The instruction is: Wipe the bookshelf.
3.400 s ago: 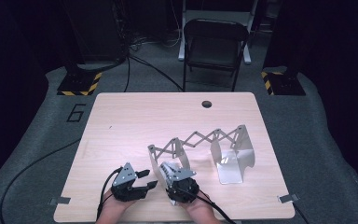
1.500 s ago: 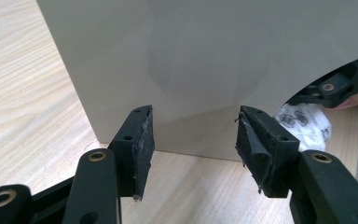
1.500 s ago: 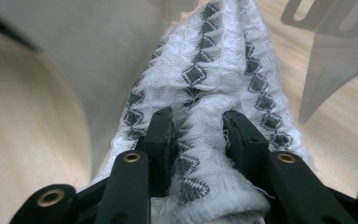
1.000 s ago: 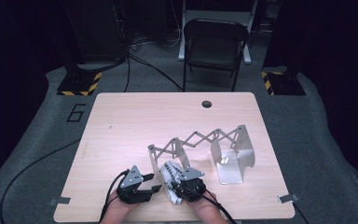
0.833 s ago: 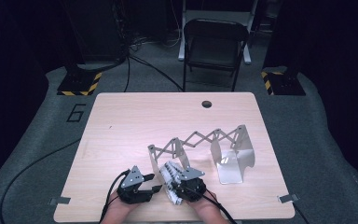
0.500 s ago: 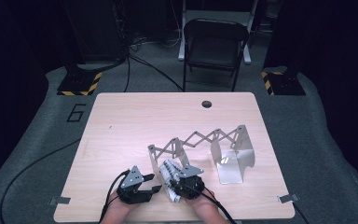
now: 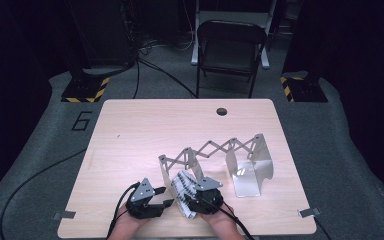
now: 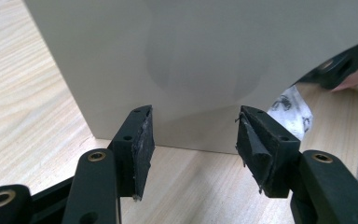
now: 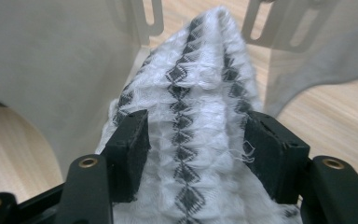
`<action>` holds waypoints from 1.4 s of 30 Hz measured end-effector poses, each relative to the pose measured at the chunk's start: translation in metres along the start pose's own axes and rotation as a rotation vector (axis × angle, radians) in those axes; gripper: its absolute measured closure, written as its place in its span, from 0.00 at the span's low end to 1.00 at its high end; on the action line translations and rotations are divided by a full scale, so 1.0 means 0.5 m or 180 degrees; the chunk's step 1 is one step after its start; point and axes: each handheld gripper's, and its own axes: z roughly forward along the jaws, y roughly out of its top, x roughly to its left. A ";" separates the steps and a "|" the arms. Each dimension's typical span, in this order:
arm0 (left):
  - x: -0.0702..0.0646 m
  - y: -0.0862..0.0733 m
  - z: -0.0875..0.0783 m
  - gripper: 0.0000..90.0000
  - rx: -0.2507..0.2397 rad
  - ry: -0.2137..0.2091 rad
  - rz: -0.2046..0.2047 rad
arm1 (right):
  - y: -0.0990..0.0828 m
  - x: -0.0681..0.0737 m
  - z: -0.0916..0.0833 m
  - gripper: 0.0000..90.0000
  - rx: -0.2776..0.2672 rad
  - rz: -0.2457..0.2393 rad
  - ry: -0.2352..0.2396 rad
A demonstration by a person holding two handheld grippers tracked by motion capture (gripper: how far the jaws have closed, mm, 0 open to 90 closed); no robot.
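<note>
My right gripper point(image 9: 193, 154) fingers have just been opening, the folded white-and-black cloth point(image 9: 191, 126) loose between them at the desk's point(image 7: 130, 130) near edge. Left gripper point(image 8: 193, 149) released, empty, facing the rack's near panel point(image 8: 177, 60). Best: slide cloth upright between panels, steadying the expanding metal rack point(image 7: 215, 150).

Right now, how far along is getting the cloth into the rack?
Done: the patterned cloth stands in the nearest slot of the expanding rack. In hand: the right gripper jaws have just been opening, cloth between them; the left gripper waits open. Left: drawing clear.
</note>
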 end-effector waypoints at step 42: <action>-0.008 0.003 0.000 0.50 0.0027 -0.0019 0.0038 | 0.082 0.041 -0.079 0.77 -0.0600 -0.0137 0.0483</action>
